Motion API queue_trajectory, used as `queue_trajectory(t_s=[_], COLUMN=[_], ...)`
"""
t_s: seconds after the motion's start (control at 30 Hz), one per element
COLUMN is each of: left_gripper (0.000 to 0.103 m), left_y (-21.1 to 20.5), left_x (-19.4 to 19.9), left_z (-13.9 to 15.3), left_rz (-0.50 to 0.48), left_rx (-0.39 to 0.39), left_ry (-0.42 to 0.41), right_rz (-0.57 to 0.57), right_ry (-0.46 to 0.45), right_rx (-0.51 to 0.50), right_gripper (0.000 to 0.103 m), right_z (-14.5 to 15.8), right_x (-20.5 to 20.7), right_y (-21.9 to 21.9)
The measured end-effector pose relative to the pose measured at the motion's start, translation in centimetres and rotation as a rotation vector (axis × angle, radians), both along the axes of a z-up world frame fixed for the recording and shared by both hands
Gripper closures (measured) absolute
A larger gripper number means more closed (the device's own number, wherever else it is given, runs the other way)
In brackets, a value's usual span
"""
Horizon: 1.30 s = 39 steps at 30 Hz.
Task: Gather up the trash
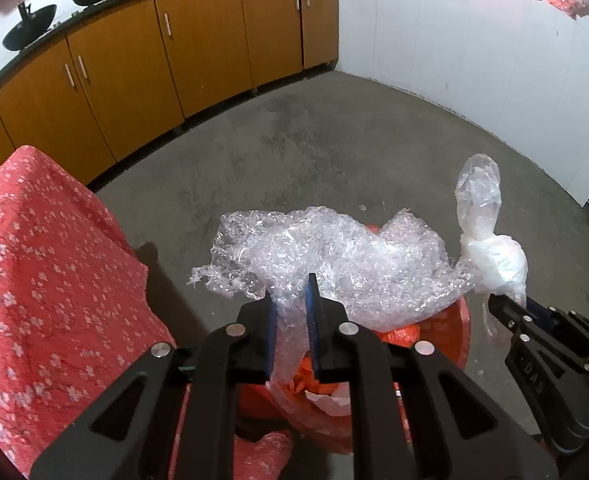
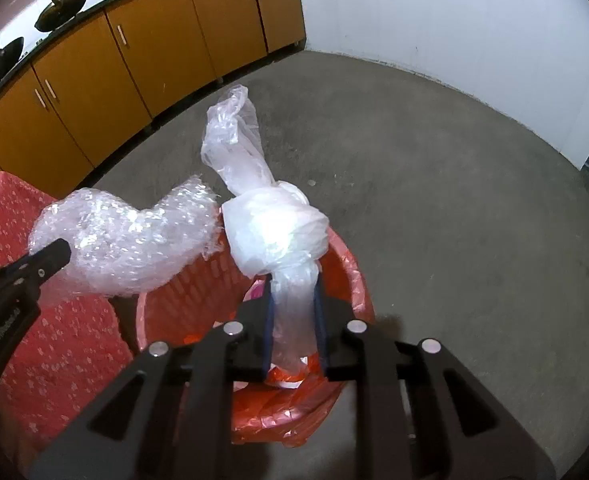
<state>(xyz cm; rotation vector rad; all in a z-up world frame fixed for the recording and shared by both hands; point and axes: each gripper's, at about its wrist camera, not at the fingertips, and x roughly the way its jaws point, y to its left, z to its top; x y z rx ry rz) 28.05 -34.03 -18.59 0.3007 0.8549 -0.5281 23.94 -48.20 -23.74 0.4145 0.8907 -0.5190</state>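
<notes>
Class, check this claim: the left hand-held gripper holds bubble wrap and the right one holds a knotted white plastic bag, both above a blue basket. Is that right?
Not quite: the basket is red, lined with an orange bag, as the right wrist view shows. The rest stands: left hand-held gripper holds bubble wrap, right hand-held gripper holds the knotted white plastic bag.

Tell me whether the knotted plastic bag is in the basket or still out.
Out. The knotted plastic bag is held above the red basket by the right gripper, its knot above the rim.
</notes>
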Motion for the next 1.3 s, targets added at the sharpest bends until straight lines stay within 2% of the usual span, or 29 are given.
queue_trajectory(t_s=[0.3,0.43,0.53,0.77,0.87,0.97,1.07,1.23,1.3], left_gripper=[0.090,0.082,0.074,0.072,0.068,0.058,0.054,0.037,0.028], left_y=[-0.5,-0.5,-0.8,-0.5,0.2,1.2,3.1,8.1,11.0], left_x=[0.5,1.0,1.1,1.2,1.2,0.9,0.4,-1.4,-2.9], left_z=[-1.6,-1.8,-1.9,-1.9,-1.0,0.8,3.7,9.0,11.4], left_rz=[-0.003,0.004,0.004,0.010,0.047,0.059,0.072,0.110,0.135], left_rx=[0.024,0.022,0.019,0.002,-0.018,-0.062,-0.121,-0.189,-0.211], left_ry=[0.037,0.049,0.049,0.052,0.049,0.026,-0.010,-0.129,-0.193], right_rz=[0.033,0.044,0.053,0.052,0.055,0.060,0.065,0.122,0.144], right_ry=[0.025,0.026,0.029,0.017,-0.002,-0.047,-0.118,-0.278,-0.327], right_rx=[0.023,0.024,0.025,0.018,-0.011,-0.047,-0.086,-0.217,-0.279], right_gripper=[0.081,0.071,0.069,0.066,0.061,0.051,0.035,0.007,0.004], right_z=[-1.4,-1.6,-1.5,-0.9,-0.1,1.7,4.5,11.6,14.0], right_x=[1.0,1.2,1.2,1.2,1.0,0.6,-0.2,-2.5,-3.8], right_y=[0.4,0.5,0.7,0.8,1.1,1.5,2.5,6.7,8.6])
